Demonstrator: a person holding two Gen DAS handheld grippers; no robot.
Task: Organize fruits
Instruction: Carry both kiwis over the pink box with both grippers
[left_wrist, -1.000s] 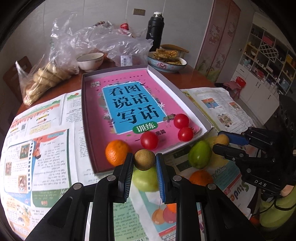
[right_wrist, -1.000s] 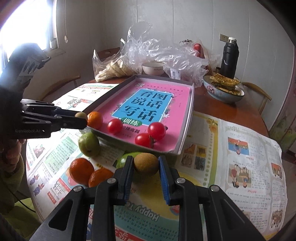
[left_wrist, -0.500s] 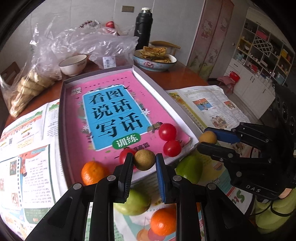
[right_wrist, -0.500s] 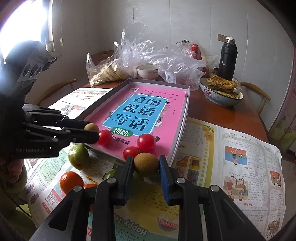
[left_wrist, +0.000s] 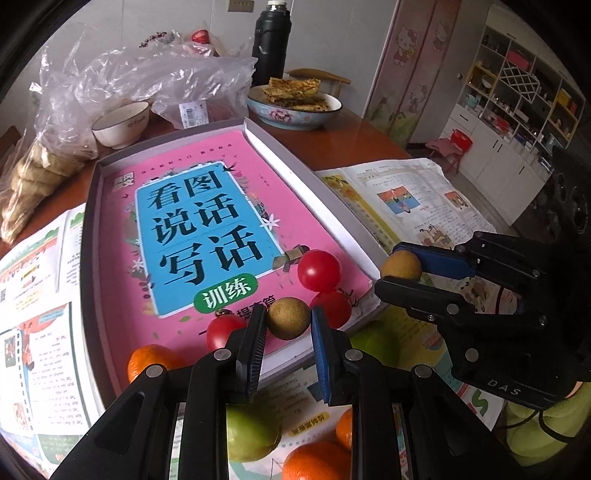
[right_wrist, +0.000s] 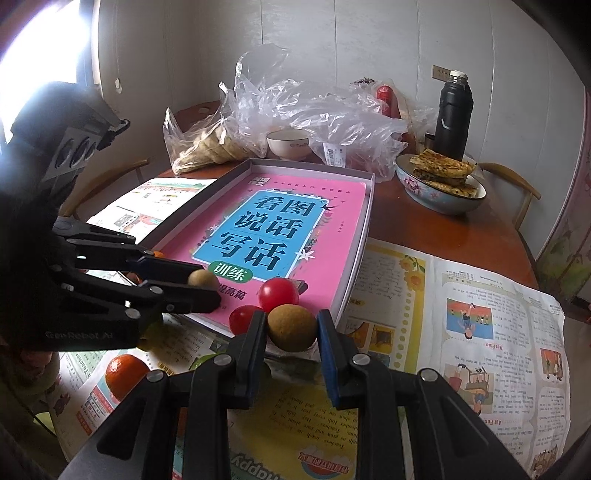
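Brown and round, a small longan-like fruit (left_wrist: 289, 318) sits clamped between the blue pads of the left gripper (left_wrist: 288, 325) in the left wrist view, held over the near edge of the shallow grey box (left_wrist: 303, 177) that carries a pink workbook (left_wrist: 207, 229). Three cherry tomatoes (left_wrist: 318, 270) lie on the workbook's near corner, and an orange (left_wrist: 153, 360) rests at the box's near left corner. Below the fingers, on the newspaper (left_wrist: 40, 354), lie a green fruit (left_wrist: 251, 432) and more oranges (left_wrist: 316, 461); these are mostly hidden from the other camera. This view also shows the right gripper (left_wrist: 400, 273) from the side, closed on a second brown fruit (left_wrist: 402, 264) just off the box's right corner.

From the right wrist view, that second brown fruit (right_wrist: 291, 326) is seen pinched between the right gripper (right_wrist: 291, 332) pads, just in front of two tomatoes (right_wrist: 277, 294) at the box's near rim. Only here does the left gripper (right_wrist: 203, 286) appear in profile, gripping its own fruit (right_wrist: 202, 279) above the workbook (right_wrist: 273, 236). One orange (right_wrist: 125, 371) lies on the newspaper (right_wrist: 480, 332) covering the table (right_wrist: 491, 225). A bowl of flatbread (right_wrist: 441, 184) and a black flask (right_wrist: 452, 114) stand beyond.
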